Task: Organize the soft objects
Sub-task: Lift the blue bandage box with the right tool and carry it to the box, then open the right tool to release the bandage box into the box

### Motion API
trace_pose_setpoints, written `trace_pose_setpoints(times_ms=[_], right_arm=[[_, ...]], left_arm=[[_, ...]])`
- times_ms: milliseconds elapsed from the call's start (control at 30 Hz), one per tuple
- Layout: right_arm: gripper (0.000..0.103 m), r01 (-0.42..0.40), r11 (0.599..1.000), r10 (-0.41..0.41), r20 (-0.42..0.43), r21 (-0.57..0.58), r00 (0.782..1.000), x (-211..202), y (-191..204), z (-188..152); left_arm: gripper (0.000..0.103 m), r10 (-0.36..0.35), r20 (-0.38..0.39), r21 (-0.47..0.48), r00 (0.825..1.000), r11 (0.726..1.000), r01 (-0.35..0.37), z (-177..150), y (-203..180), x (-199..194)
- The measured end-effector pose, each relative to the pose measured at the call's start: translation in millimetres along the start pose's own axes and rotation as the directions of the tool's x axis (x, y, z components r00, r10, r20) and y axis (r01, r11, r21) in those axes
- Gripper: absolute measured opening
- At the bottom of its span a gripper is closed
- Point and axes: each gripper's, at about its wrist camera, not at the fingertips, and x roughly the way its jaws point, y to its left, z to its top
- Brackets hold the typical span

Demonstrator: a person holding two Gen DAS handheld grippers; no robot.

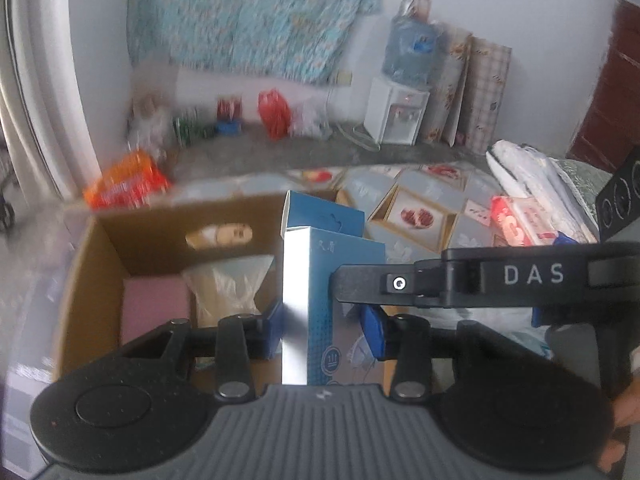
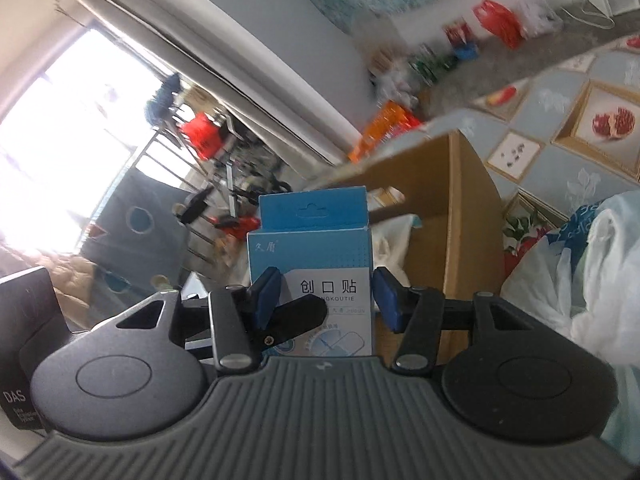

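A blue and white plaster box (image 1: pixel 320 280) (image 2: pixel 316 264) stands between both grippers, above the edge of an open cardboard box (image 1: pixel 100 264) (image 2: pixel 460 208). My left gripper (image 1: pixel 326 328) has its blue pads at the box's narrow sides. My right gripper (image 2: pixel 326 298) has its pads against the box's left and right edges. The right gripper's finger (image 1: pixel 400 284) crosses in front of the box in the left wrist view. Inside the cardboard box lie a pink pad (image 1: pixel 156 312) and a clear plastic bag (image 1: pixel 228 288).
An orange snack pack (image 1: pixel 128 184) lies beyond the cardboard box. A red and white pack (image 1: pixel 520 220) and white folded cloth (image 1: pixel 528 176) lie at the right on the patterned tablecloth (image 1: pixel 420 208). A white plastic bag (image 2: pixel 592 280) sits right of the box.
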Motion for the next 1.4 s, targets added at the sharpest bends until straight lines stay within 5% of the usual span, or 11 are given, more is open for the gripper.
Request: trace_pose_setpoints(times_ms=[100,200,467,733,1067,1167,1233,1400], right_arm=[[0.052,0.068,0.998,-0.068,-0.007,-0.017,0.998,21.2,-5.2,10.0],[0.053,0.107,0.994,-0.107,0.026,-0.014,0.994,25.5,-11.0,21.7],[0.055,0.083,0.997,-0.082,0.072,-0.007,0.994,-1.3,-32.0,27.9],[0.055,0.045,0.999,-0.043,0.1,-0.012,0.994,-33.6,-45.2,24.2],[0.055,0.031,0.999,-0.033,0.122,0.013,0.992,-64.5,-66.8,12.1],[0.055,0.028,0.999,-0.031,0.14,0.025,0.99,-83.1,-75.9,6.7],[0.056,0.034,0.999,-0.036,0.157,0.02,0.987,-98.3,-80.4,1.6],[0.061,0.065,0.998,-0.067,0.23,0.017,0.971,-163.6,-95.4,-12.4]], left_arm=[[0.045,-0.021,-0.067,-0.048,0.998,0.999,0.018,4.2,18.9,31.8],[0.062,-0.012,-0.14,-0.101,0.99,0.995,-0.003,2.8,33.0,64.7],[0.061,0.035,-0.156,-0.095,0.987,0.994,-0.05,-2.4,32.7,78.0],[0.031,0.114,-0.231,0.016,0.966,0.993,-0.114,-4.5,2.0,100.8],[0.028,0.108,-0.242,-0.046,0.964,0.991,-0.123,3.9,8.9,126.6],[0.043,0.104,-0.22,-0.09,0.97,0.988,-0.127,6.3,12.5,118.0],[0.067,0.116,-0.196,-0.104,0.974,0.985,-0.138,7.3,12.8,106.2],[0.079,0.159,-0.077,-0.107,0.984,0.98,-0.167,6.7,6.8,47.8]])
